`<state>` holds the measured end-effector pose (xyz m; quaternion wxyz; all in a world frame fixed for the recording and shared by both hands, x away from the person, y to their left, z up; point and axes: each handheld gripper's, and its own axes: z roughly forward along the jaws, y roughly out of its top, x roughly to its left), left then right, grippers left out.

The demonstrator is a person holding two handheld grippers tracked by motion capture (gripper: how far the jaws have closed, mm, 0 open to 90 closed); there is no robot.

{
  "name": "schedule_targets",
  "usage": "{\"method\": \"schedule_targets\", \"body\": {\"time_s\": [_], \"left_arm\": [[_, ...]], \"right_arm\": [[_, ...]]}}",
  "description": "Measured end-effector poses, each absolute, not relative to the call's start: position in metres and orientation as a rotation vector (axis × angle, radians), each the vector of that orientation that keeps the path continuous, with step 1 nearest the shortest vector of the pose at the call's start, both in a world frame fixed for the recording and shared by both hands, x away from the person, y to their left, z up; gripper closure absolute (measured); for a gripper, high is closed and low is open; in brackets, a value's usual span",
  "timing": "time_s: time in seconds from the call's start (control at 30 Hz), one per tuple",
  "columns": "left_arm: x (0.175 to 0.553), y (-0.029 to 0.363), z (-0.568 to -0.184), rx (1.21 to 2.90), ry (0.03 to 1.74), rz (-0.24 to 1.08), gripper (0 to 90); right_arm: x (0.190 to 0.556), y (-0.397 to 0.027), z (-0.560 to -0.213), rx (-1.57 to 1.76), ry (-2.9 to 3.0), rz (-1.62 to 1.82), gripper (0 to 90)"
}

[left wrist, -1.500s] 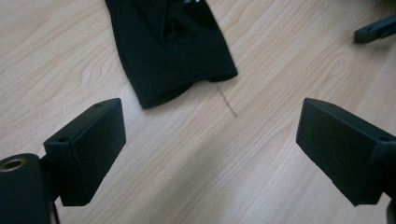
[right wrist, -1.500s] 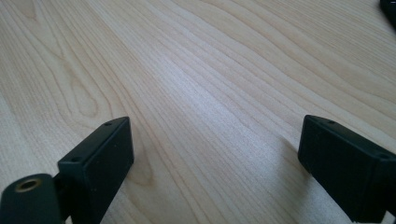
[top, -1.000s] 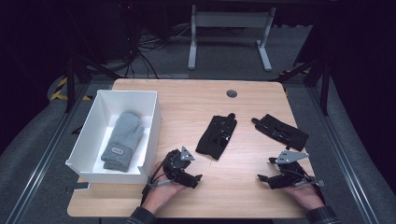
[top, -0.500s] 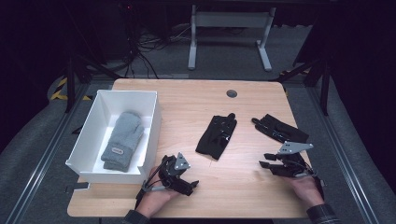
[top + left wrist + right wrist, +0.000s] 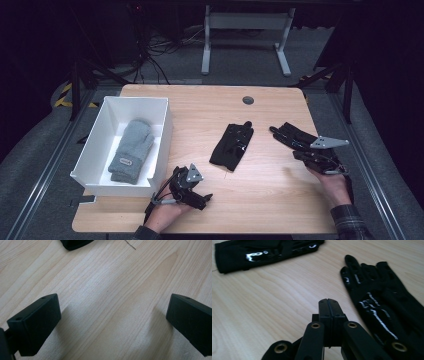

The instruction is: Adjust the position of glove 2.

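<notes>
Since the earlier frames my right gripper (image 5: 305, 155) has travelled up the table to the near edge of the right-hand black glove (image 5: 295, 137), while my left gripper (image 5: 202, 197) has drawn back slightly toward the front edge; the wooden table (image 5: 200, 107) carries, at its left side, a white box (image 5: 162, 122) holding a grey mitten (image 5: 130, 150), which lies flat along the box floor; a second black glove (image 5: 232, 145) lies near the table's centre, apart from the first; in the right gripper view my jaws are pressed together, empty, just beside the glove's cuff end, its fingers pointing away from me; in the left gripper view my jaws stand spread wide over bare wood, holding nothing; a small round grommet (image 5: 248, 100) sits near the far edge.
</notes>
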<state>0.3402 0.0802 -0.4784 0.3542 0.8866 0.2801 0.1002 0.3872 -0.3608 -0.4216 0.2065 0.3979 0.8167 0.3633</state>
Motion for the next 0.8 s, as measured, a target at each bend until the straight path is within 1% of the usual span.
{"method": "schedule_targets", "body": {"time_s": [0.4, 0.8], "left_arm": [[0.341, 0.081, -0.479, 2.295, 0.707, 0.253, 0.0], [0.341, 0.081, -0.479, 2.297, 0.695, 0.247, 0.0]], "right_arm": [[0.408, -0.388, -0.428, 1.204, 2.200, 0.948, 90.0], [0.423, -0.396, -0.443, 1.253, 2.226, 0.844, 90.0]]}}
